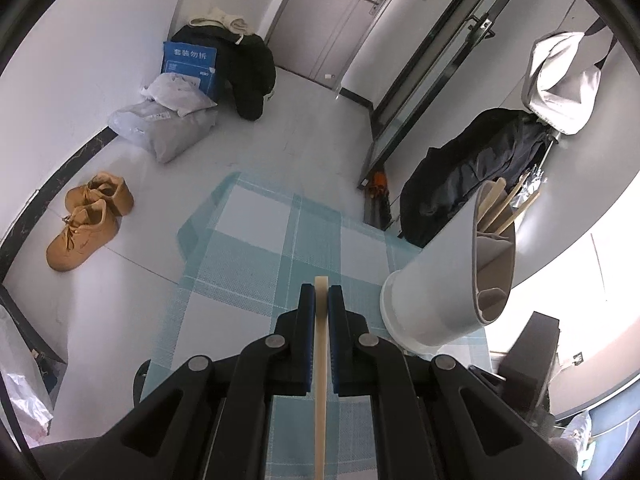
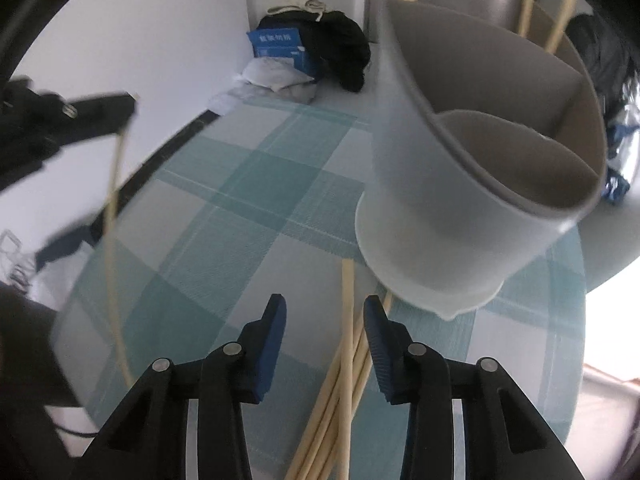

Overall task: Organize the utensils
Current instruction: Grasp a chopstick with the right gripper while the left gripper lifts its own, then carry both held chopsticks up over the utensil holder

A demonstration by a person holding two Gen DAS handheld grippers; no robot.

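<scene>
Clutter on the floor around the checked cloth
Tan shoes (image 1: 89, 220) sit as a pair by the dark skirting; grey bags (image 1: 164, 120) lie piled under a blue box (image 1: 190, 64), with a black coat (image 1: 248, 68) heaped behind; a door (image 1: 356, 12) stands beyond, another dark coat (image 1: 472, 160) at right

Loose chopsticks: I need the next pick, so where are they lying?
In the right wrist view, the loose chopsticks lie on the checked mat, under the open right tongs, beside the holder's base.
</scene>
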